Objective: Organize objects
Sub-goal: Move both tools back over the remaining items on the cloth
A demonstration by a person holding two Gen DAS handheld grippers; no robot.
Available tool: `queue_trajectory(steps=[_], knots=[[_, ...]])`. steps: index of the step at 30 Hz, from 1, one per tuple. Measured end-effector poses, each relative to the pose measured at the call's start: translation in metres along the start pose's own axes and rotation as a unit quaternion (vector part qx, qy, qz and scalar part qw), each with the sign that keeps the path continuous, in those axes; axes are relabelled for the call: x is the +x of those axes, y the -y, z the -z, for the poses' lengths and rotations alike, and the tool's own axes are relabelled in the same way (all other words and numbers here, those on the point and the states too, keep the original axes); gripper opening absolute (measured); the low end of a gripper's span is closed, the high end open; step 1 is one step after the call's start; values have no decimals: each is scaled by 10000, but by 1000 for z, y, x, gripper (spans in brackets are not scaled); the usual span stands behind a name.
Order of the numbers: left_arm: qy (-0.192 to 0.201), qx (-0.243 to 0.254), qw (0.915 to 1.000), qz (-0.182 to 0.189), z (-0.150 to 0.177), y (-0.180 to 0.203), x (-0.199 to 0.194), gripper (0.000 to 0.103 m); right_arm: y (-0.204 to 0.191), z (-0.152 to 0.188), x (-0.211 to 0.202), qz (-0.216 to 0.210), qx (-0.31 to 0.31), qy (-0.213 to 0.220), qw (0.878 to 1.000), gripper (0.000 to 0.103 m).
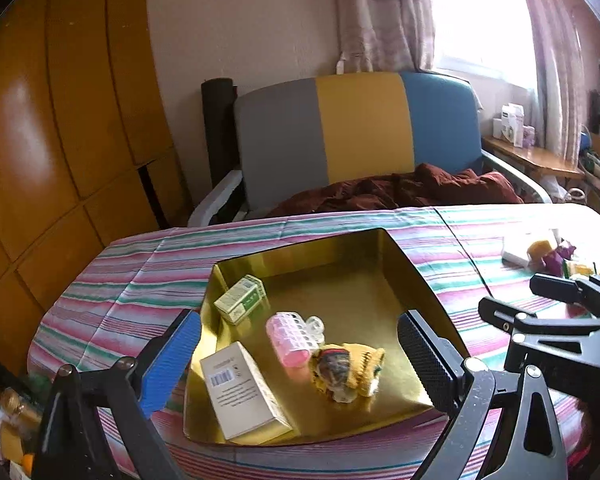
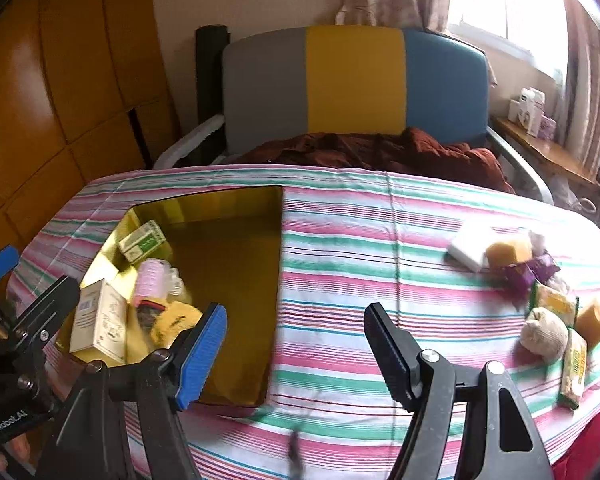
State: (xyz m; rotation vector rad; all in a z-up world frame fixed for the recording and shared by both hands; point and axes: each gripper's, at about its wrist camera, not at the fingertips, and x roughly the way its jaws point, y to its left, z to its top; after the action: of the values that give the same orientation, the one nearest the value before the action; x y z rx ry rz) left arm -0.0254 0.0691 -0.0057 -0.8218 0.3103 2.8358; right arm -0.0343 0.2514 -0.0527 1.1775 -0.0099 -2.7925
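Observation:
A gold tray [image 1: 352, 280] [image 2: 236, 264] lies on the striped tablecloth. It holds a green box [image 1: 242, 298] [image 2: 144, 242], a pink hair roller [image 1: 290, 338] [image 2: 152, 280], a white box [image 1: 242, 390] [image 2: 98, 322] and a yellow knitted item [image 1: 350, 370] [image 2: 176, 320]. My left gripper [image 1: 298, 320] hovers open over the tray's near side, with nothing between its pads. My right gripper [image 2: 296, 312] hangs open and empty above bare cloth to the right of the tray. Loose items lie at the right: a white block [image 2: 470, 248], yellow sponges [image 2: 508, 252], purple wrappers [image 2: 530, 272], green-yellow packets [image 2: 556, 302] and a beige ball [image 2: 544, 332].
An armchair [image 1: 360, 128] with grey, yellow and blue panels and a dark red cloth [image 2: 380, 150] stands behind the table. Wooden cabinet doors [image 1: 60, 120] fill the left. A shelf [image 2: 540, 144] with boxes sits under the window at the right. The right gripper [image 1: 508, 292] shows beside the tray.

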Motion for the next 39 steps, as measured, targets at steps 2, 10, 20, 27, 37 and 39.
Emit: queue_trajectory(steps=[2,10,20,27,37,39], knots=[[-24,57,10000,46,0,6,1,99,12,1,0,93,87,-18,9999,72],[-146,360,9981,483,1,40,9,99,75,1,-5,528,590,-88,9968,72],[-340,839,9890,1166,2,92,19,99,220,6,-39,1326,2005,-4,9707,72],[-512,1157,9766,1740,1,138,26,99,304,26,-58,1604,2911,-24,9432,73],[-720,1600,9516,2524,-10,217,49,99,354,59,-54,919,3897,-43,9163,73],[-826,1653,9452,2690,-12,236,58,97,355,61,-54,790,3956,22,9150,73]])
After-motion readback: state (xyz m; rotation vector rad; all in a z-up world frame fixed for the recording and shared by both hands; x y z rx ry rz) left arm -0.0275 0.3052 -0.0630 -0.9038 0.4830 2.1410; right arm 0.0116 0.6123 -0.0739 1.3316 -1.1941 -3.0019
